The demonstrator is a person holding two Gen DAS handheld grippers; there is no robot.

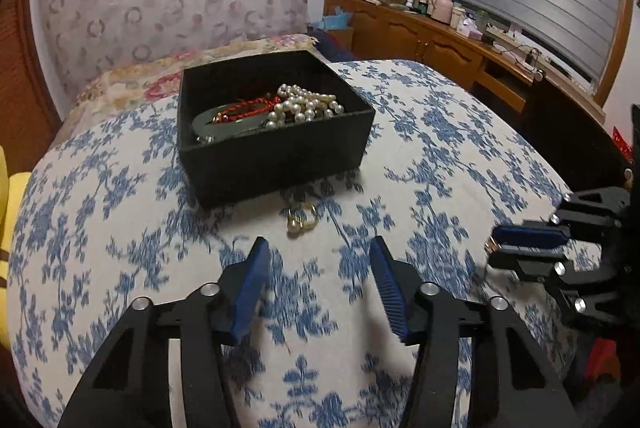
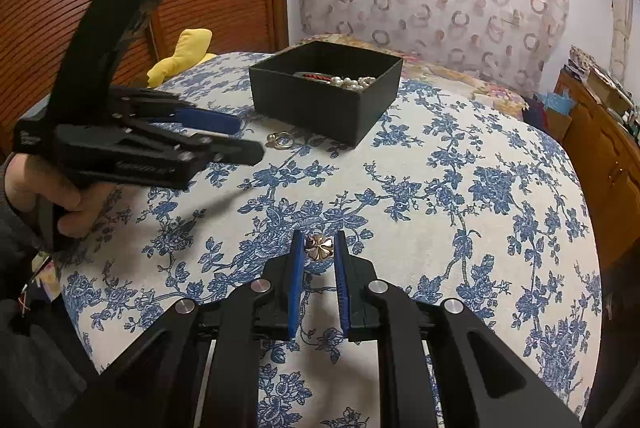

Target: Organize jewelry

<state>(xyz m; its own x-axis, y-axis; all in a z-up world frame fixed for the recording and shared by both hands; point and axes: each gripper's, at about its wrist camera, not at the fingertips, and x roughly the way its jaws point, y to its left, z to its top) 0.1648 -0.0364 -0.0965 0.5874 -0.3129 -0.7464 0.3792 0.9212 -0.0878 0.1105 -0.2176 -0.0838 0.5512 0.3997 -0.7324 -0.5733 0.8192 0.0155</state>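
Blue-padded right gripper (image 2: 318, 242) pinches a gold flower-shaped earring (image 2: 318, 246) low over the floral bedspread (image 2: 460, 208).
Left gripper (image 1: 318, 254), angled downward, jaws spread and empty, points at the gold pearl ring (image 1: 301, 220) before the black jewelry box (image 1: 276, 156).

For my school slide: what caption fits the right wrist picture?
Right tongs pinch a gold flower charm on the flowery bedspread, near the box.

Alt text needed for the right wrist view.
The right gripper is closed on a small gold flower-shaped brooch above a blue-floral bedspread. To the left, the left gripper is open near a pearl ring lying beside a black box of jewelry.
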